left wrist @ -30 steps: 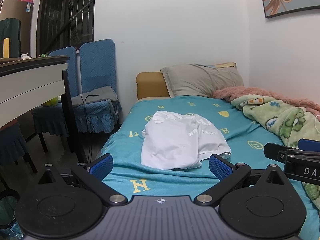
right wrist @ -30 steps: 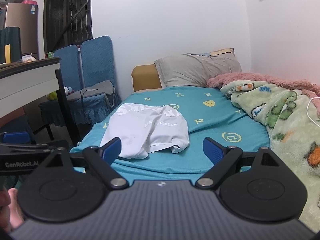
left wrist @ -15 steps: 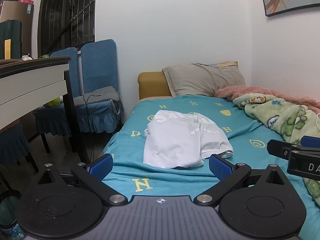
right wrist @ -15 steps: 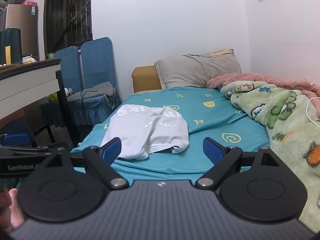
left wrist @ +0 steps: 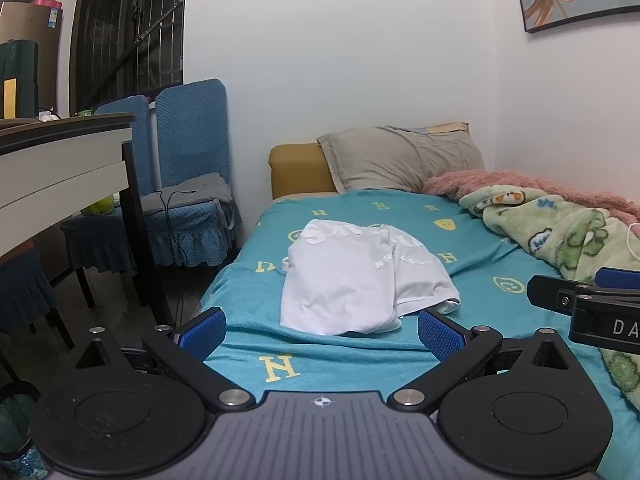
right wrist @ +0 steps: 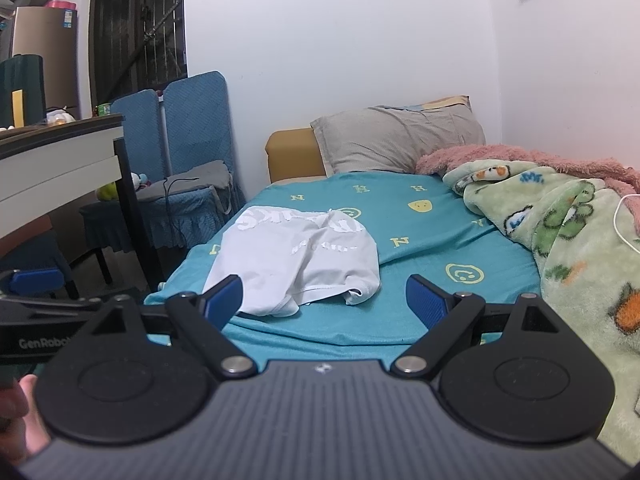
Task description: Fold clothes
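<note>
While nothing is yet gripped, a white garment [left wrist: 352, 276] is seen lying crumpled on the bed [left wrist: 472, 264], ahead of both grippers.

Largest first: the teal bed is shown in both views, with the garment on its near left part, apart from the green blanket [right wrist: 560, 232]. The approach step is judged to be in hand; next, an edge must be reached and pinched. The left gripper [left wrist: 322, 330] and right gripper [right wrist: 324, 300] are held spread, empty. Only in the right view is a fingertip [right wrist: 24, 400] caught.
</note>
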